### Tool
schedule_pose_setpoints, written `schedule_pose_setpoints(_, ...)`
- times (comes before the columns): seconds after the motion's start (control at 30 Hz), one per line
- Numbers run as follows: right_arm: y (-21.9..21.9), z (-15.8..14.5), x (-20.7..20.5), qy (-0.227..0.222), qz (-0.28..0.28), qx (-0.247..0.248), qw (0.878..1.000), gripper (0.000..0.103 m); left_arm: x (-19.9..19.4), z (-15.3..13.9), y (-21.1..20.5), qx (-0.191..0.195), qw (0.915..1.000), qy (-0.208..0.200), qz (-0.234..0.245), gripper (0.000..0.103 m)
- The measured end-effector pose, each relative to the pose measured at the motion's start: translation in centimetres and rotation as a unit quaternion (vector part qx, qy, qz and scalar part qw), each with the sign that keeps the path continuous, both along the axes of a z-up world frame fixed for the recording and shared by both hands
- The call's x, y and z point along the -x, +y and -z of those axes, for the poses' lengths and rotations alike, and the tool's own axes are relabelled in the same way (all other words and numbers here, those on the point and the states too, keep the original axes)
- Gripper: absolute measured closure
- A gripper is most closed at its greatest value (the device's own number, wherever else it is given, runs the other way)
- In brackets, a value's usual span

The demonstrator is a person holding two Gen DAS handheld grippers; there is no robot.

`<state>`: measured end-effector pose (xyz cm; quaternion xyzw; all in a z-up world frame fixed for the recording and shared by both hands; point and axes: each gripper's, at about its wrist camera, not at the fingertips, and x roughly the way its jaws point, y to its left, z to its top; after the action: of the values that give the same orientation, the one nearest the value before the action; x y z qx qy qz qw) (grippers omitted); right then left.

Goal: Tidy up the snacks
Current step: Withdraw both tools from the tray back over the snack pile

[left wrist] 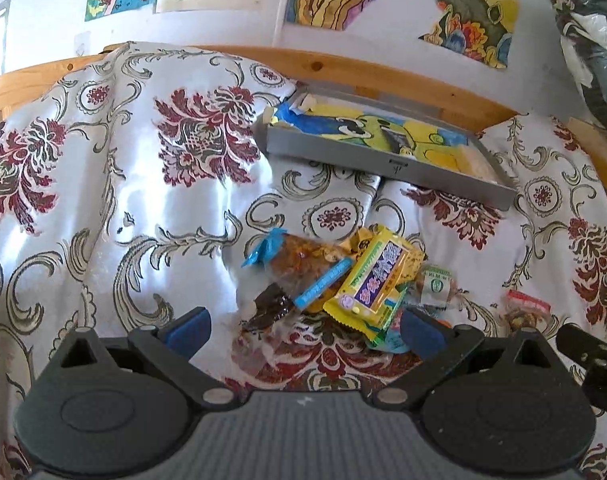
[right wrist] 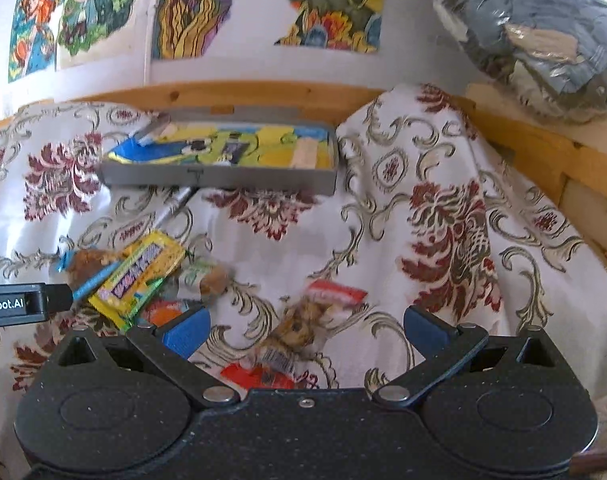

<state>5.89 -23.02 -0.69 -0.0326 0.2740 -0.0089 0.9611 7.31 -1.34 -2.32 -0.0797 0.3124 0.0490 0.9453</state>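
Left gripper (left wrist: 305,330): blue-padded fingers (left wrist: 189,330) spread wide, holding nothing, hovering over the near edge of a snack pile. Between them lies a dark brown wrapped snack (left wrist: 269,308); the right finger sits just beside the yellow rectangular packet w/ purple label (left wrist: 373,280). A clear bag of brown snack w/ blue ends (left wrist: 299,262) lies left of that packet.

Right gripper (right wrist: 305,330): fingers (right wrist: 423,330) also wide apart, empty, over a clear packet of brown snack w/ red-white ends (right wrist: 303,324) on the white floral cloth w/ dark red motifs (right wrist: 443,208).

Far side: shallow grey metal tray lined w/ a yellow-blue cartoon picture (left wrist: 331,152), no snacks in it.

Only the right view shows a silver pen-like rod (right wrist: 175,206) near the tray front. Only the left view shows the dark brown snack.
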Motion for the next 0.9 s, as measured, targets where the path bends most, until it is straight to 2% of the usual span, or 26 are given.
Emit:
schedule_pose_setpoints(0.27,-0.4,0.6,-1.1,0.041,0.008,-0.007,0.999,0.001,-0.5,1.0,-0.4,-0.015,0.9996,0.025,0.002,0.001)
schedule_pose_setpoints(0.53,-1.2,1.2,-2.4,0.082,0.009,-0.037,0.996,0.001,-0.9,2.0,-0.4,-0.022,0.9986,0.048,0.002,0.001)
schedule_pose_setpoints(0.7,-0.9,1.6,-2.8,0.101,-0.014,-0.042,0.994,0.001,-1.0,2.3,-0.3,-0.027,0.9979,0.059,0.0,0.001)
schedule_pose_setpoints(0.9,0.3,1.9,-2.7,0.11,-0.045,-0.026,0.993,0.001,-0.8,2.7,0.7,-0.03,0.9964,0.077,-0.017,0.001)
